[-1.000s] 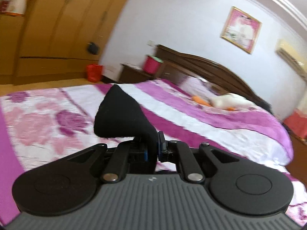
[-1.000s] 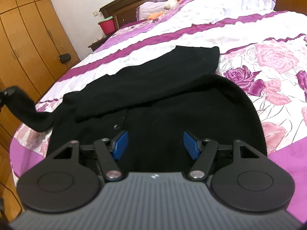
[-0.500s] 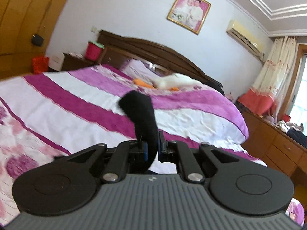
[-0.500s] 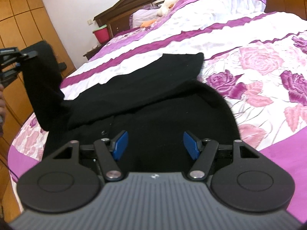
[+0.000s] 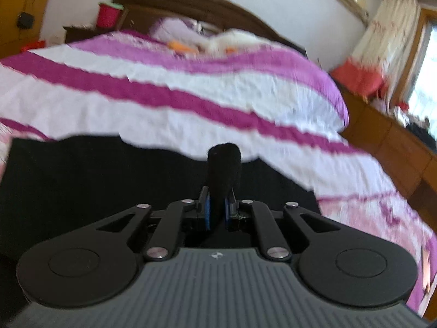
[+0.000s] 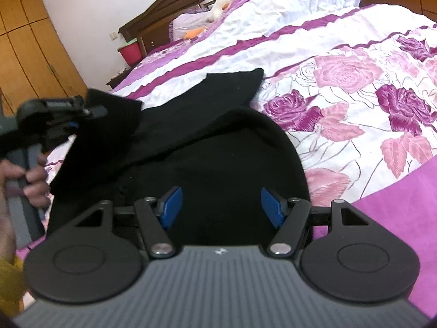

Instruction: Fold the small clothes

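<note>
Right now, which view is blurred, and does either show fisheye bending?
Left wrist view: motion blur smears the bedspread and curtain; the left hand-held gripper stays sharp. Right wrist view: mostly crisp, though the wardrobe lines bow.

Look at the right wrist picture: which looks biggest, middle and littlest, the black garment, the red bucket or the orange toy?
As they look in that view:
1. black garment, by far the biggest
2. red bucket
3. orange toy, littlest

The bucket and toy are far away, so their real sizes stay unsure.

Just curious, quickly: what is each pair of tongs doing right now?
Left tongs: shut on the black sleeve.
Right tongs: open, holding nothing, over the black garment.
</note>
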Available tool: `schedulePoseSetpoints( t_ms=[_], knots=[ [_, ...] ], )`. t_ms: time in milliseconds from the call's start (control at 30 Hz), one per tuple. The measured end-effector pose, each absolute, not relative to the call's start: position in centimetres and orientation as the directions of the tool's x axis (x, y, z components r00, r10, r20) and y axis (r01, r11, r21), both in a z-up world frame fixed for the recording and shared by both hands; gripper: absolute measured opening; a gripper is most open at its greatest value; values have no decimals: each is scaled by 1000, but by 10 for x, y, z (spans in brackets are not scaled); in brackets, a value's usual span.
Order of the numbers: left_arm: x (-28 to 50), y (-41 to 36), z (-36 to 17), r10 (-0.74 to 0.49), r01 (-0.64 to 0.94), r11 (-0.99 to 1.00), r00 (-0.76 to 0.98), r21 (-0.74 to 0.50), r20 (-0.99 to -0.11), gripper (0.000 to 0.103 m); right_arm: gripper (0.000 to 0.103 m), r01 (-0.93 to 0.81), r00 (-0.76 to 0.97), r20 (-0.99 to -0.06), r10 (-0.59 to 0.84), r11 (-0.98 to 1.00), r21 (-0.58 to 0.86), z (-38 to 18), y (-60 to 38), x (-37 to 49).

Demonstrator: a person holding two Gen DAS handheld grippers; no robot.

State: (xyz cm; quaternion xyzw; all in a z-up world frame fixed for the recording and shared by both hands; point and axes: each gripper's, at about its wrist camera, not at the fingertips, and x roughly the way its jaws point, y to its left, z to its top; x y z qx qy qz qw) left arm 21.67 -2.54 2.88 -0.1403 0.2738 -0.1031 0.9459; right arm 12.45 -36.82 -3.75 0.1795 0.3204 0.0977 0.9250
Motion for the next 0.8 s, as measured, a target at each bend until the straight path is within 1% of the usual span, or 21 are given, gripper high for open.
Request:
schedulePoseSetpoints(
  t_ms=[100, 133, 200, 233, 267, 300, 333, 400, 500, 633, 800],
  knots=[
    [218, -33, 12, -293, 152, 944, 793, -293, -533, 13, 66, -64, 773, -562, 294, 918, 392, -40, -368, 126],
    [217, -35, 10, -295, 161, 946, 784, -281, -546, 16, 66, -64, 773, -563, 293, 918, 390, -40, -367, 127],
    [210, -39, 7, -294, 177, 951, 769, -253, -567, 35, 66, -64, 772, -565, 292, 919, 389, -40, -366, 128],
    [206, -40, 5, -296, 185, 952, 767, -245, -569, 40, 66, -65, 772, -565, 293, 919, 388, -40, -366, 128],
    [201, -39, 6, -299, 189, 951, 767, -245, -568, 49, 66, -65, 772, -565, 292, 920, 386, -40, -366, 128],
    [194, -38, 8, -299, 190, 951, 771, -245, -562, 54, 66, -64, 771, -567, 291, 921, 385, -40, -365, 128],
    [190, -36, 9, -298, 191, 951, 774, -244, -559, 55, 67, -64, 770, -568, 289, 922, 383, -39, -364, 128],
    [181, -32, 15, -292, 191, 954, 774, -233, -562, 63, 67, -61, 770, -572, 283, 925, 376, -38, -362, 128],
    [166, -23, 21, -279, 193, 959, 782, -210, -557, 68, 67, -63, 769, -573, 282, 926, 372, -37, -359, 129],
    [146, -2, 27, -231, 159, 972, 797, -175, -558, 69, 67, -75, 766, -573, 290, 926, 369, -34, -355, 132],
    [120, 35, 21, -124, 61, 990, 808, -127, -575, 73, 67, -110, 770, -560, 307, 928, 357, -25, -345, 140]
  ],
)
